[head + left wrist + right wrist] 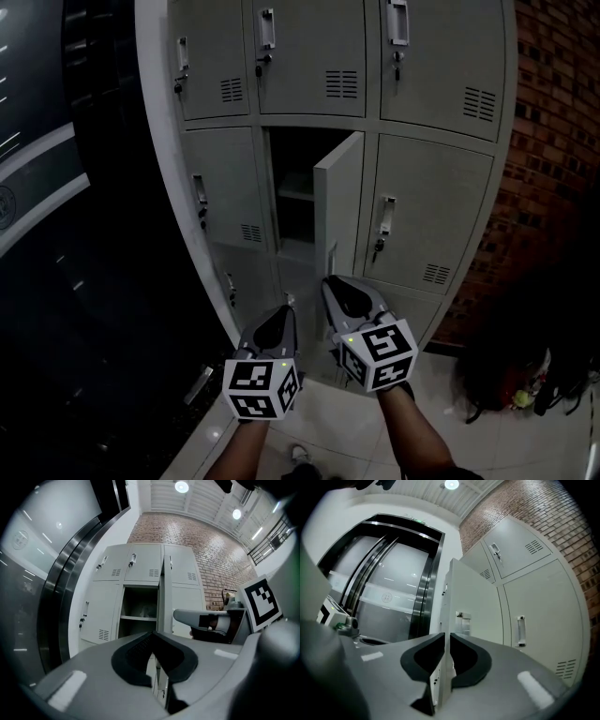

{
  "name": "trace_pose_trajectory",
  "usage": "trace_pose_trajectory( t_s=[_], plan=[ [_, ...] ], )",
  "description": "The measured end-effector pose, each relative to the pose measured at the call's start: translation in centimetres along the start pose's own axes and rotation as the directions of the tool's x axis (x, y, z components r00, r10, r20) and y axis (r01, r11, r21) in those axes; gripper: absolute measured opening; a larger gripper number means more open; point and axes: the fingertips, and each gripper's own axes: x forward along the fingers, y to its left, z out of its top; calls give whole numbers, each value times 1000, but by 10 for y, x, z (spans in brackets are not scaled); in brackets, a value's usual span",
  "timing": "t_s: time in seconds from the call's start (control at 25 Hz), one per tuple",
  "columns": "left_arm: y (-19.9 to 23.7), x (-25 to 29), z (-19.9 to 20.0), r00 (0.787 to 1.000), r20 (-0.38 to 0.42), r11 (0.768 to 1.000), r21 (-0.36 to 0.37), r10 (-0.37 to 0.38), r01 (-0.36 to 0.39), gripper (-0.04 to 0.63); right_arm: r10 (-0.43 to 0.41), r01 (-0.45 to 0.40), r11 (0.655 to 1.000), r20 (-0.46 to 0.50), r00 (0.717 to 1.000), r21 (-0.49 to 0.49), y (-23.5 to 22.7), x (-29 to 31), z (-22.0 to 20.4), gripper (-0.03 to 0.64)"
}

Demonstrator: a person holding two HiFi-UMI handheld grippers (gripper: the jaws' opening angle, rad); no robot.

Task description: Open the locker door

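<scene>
The locker door (339, 202) of the middle compartment stands swung out from the grey locker bank (441, 206), nearly edge-on in the head view, just above the picture's centre. This bares a dark compartment with a shelf (295, 192) at its 9 o'clock. The right gripper (330, 281) reaches up from the door's 6 o'clock. Its own view shows the door's thin free edge (471, 602) running between its pads at 12 o'clock, with the jaws clenched on it (only a slim gap, filled by the metal). The left gripper (286, 314) sits at the right one's 8 o'clock, apart from the door. In the left gripper view its jaw tips (153, 633) meet with nothing between them, and the door (161, 597) rises at 12 o'clock beyond. A brick wall (553, 141) flanks the lockers at 3 o'clock.
</scene>
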Motion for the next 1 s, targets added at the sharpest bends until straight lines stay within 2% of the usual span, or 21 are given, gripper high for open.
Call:
trace_pose_trajectory(
  t_s=[0.44, 0.76, 1.0],
  plan=[
    [-31, -36, -3, 1000, -3, 1000, 5, 13, -13, 6, 26, -26, 1000, -10, 1000, -6, 24, -46, -2, 32],
    [-34, -70, -1, 1000, 4, 1000, 8, 26, -26, 6, 44, -44, 999, -32, 999, -4, 58, -71, -12, 32],
    [-39, -114, -1, 1000, 5, 1000, 6, 19, -19, 6, 47, -47, 999, -41, 998, 8, 101, -99, -15, 32]
  ],
)
